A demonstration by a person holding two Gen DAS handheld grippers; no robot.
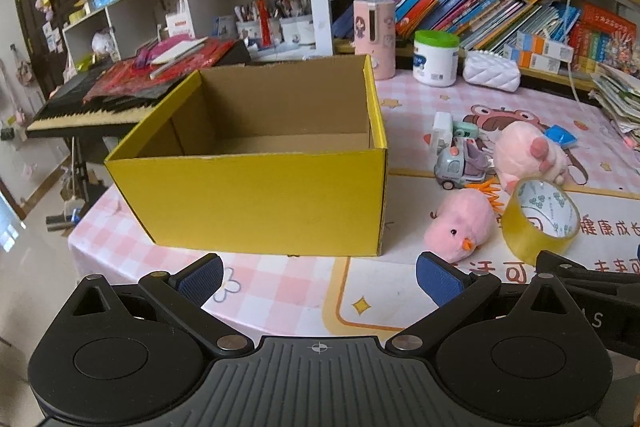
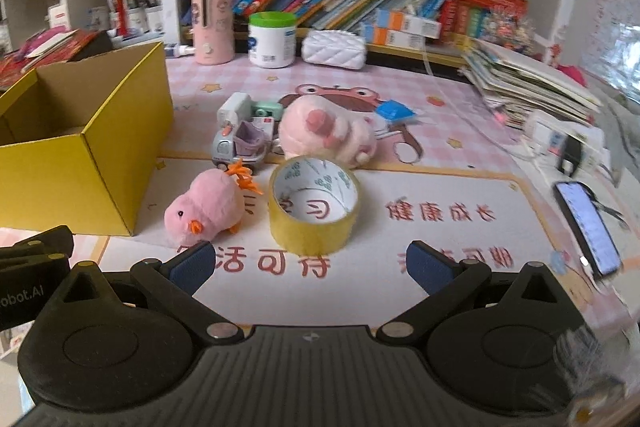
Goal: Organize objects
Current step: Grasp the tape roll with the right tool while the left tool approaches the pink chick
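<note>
Two grippers, both w/ blue pads spread wide and nothing between them: right gripper point(image 2: 310, 265) hangs just short of the tape roll point(image 2: 314, 205), left gripper point(image 1: 320, 277) faces the front wall of the yellow cardboard box point(image 1: 256, 203), which looks empty inside. Taking the tape roll as landmark: pink chick plush point(image 2: 208, 213) sits just beside it toward the box, grey toy truck point(image 2: 240, 147) behind the chick, bigger pink plush point(image 2: 328, 131) right behind the roll and nearly touching it, small blue packet point(image 2: 394, 109) farther back. Phone point(image 2: 588, 227) lies well apart on the far side from the box, near the mat edge. Judgement: roll looks like the next pick. Risks: roll stands on its flat side, so pads closing off-centre could shove it into the plush or tip it; a wide approach may snag the chick's orange tuft; swinging toward the box could clip its near wall, since left gripper crowds that side.
</note>
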